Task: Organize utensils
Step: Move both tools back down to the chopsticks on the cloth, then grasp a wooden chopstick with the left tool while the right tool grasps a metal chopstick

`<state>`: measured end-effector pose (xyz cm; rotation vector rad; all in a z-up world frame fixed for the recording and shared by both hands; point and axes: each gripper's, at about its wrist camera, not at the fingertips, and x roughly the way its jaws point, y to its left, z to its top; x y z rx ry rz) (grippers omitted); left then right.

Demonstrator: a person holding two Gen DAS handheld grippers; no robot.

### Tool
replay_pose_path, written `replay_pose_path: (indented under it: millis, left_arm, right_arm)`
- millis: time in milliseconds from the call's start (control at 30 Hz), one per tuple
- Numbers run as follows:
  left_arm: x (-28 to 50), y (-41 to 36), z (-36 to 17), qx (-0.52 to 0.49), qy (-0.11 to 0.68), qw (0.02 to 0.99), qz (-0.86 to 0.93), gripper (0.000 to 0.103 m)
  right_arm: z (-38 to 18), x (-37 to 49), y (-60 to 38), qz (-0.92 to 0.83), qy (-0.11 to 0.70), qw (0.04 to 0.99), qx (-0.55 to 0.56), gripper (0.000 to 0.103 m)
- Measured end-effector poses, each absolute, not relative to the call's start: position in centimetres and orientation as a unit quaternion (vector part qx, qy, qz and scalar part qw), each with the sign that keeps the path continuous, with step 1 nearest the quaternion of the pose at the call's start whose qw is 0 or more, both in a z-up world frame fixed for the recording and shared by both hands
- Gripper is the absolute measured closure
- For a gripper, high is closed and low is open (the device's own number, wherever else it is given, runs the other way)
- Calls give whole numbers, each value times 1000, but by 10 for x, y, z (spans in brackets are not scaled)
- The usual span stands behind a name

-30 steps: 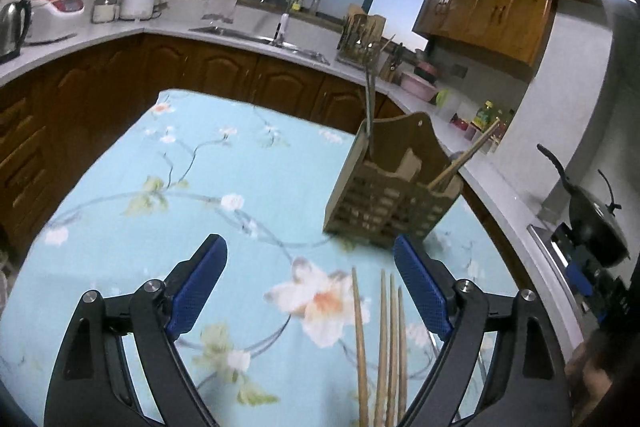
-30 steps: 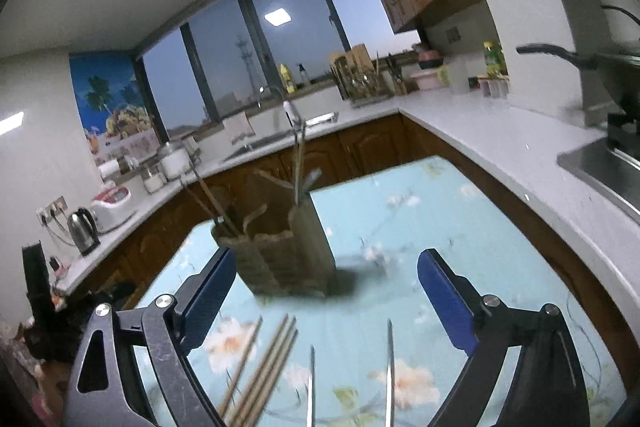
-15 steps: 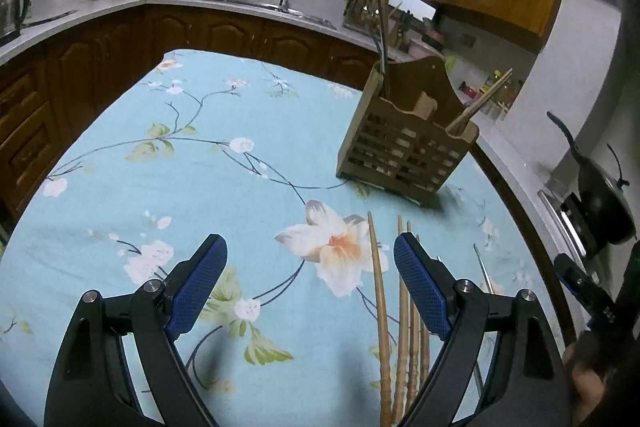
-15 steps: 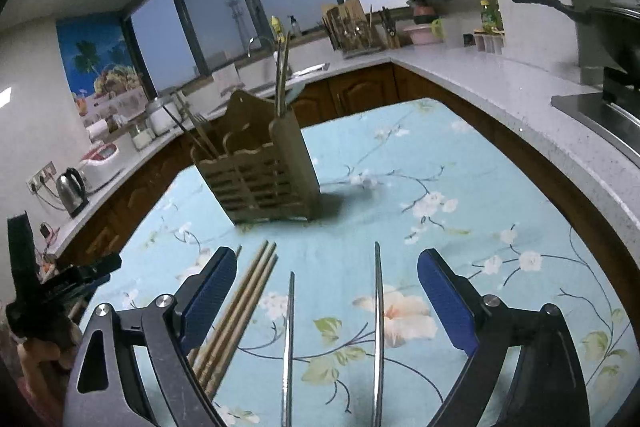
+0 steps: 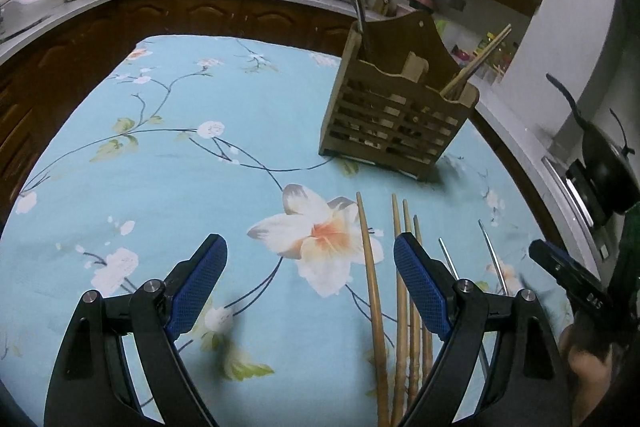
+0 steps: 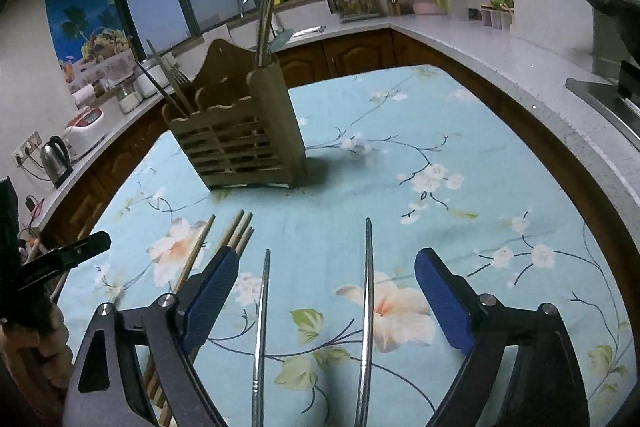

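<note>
Left wrist view: the left claw (image 5: 310, 283) hangs over the desk (image 5: 168, 163) with its blue, ribbed pads (image 5: 198, 287) wide apart and nothing between them. Four thin wooden chopsticks (image 5: 370, 279) lie flat on the flowered cloth; one lies between the pads, the rest pass under the right pad. Beyond them stands a slatted wooden holder (image 5: 396, 115) with sticks inside.

Right wrist view: the right claw (image 6: 326, 297) is also spread apart and empty. Two slim metal chopsticks (image 6: 368, 291) lie between its pads, apart from each other and pointing toward the holder (image 6: 244, 143). Wooden chopsticks (image 6: 236, 233) lie just left of the left pad.
</note>
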<state>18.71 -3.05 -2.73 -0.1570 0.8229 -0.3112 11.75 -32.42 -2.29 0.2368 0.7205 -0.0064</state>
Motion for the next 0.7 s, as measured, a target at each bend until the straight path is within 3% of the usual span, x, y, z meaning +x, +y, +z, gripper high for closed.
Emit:
replay_pose_path:
  millis: [133, 367, 567, 700]
  left_arm:
    - [198, -38, -32, -68, 411, 896, -155, 18]
    - [222, -62, -39, -40, 438, 880, -178, 34]
    - [243, -90, -51, -4, 464, 863, -202, 49]
    - [257, -105, -64, 13, 486, 848, -211, 60]
  right_arm:
    - [-33, 130, -328, -3, 375, 919, 119, 28]
    - [-48, 150, -332, -9, 409, 905, 114, 48]
    - [-60, 169, -337, -19, 435, 895, 99, 59]
    - [-68, 185, -337, -22, 453, 888, 77, 74]
